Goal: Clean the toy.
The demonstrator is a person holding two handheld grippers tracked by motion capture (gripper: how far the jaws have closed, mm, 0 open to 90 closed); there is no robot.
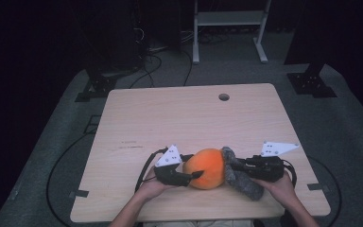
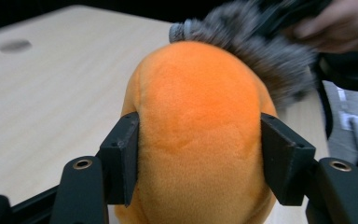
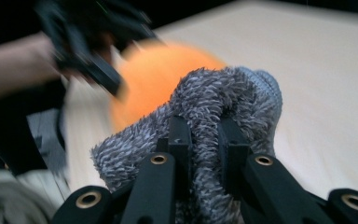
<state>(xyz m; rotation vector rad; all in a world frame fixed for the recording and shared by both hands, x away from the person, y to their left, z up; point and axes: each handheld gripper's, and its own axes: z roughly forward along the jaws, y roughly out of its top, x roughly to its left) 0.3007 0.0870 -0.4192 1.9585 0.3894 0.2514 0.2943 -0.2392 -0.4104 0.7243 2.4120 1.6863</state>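
Note:
A round orange plush toy (image 1: pixel 208 168) sits near the front edge of the wooden table (image 1: pixel 170 118). My left gripper (image 1: pixel 196 176) comes at it from the left. In the left gripper view both pads press into the sides of the orange plush (image 2: pixel 200 116), so my left gripper (image 2: pixel 199 154) is shut on it. A grey fuzzy cloth (image 1: pixel 243 182) lies against the plush's right side. My right gripper (image 3: pixel 204 140) is shut on a fold of that grey cloth (image 3: pixel 214 98). Behind it is the blurred orange plush (image 3: pixel 158 74).
A small round hole (image 1: pixel 224 97) is in the table's far side. The person's hands hold both grippers at the front edge. A white metal frame (image 1: pixel 229 19) and dark stands are on the floor behind the table, with cables (image 1: pixel 146 66) trailing there.

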